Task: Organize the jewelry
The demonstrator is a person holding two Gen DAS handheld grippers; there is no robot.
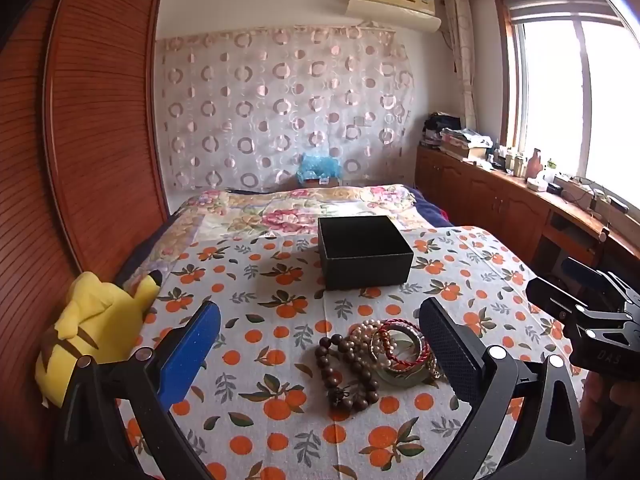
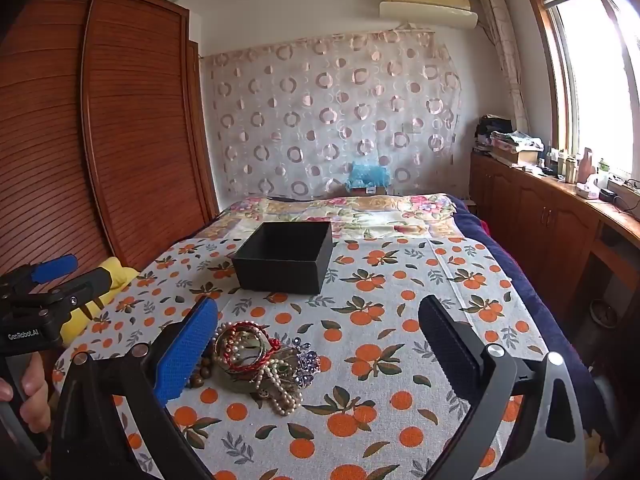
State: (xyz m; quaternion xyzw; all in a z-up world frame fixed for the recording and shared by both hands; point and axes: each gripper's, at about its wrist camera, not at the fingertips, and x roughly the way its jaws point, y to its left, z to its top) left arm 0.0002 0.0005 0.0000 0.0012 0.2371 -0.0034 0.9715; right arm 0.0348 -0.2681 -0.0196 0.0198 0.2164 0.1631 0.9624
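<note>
A tangled pile of jewelry lies on the orange-print cloth: a brown wooden bead bracelet, pearl strands, a red cord bracelet and a bangle. My left gripper stands open just short of the pile, nothing between its pads. In the right wrist view the pile sits by the blue finger of my right gripper, which is open and empty. A purple crystal piece shows there too. An open, empty black box stands beyond the pile.
A yellow plush toy lies at the cloth's left edge against a slatted wooden wardrobe. A flowered quilt covers the bed beyond the box. Low wooden cabinets run along the right under the window. A hand holds the left gripper's handle.
</note>
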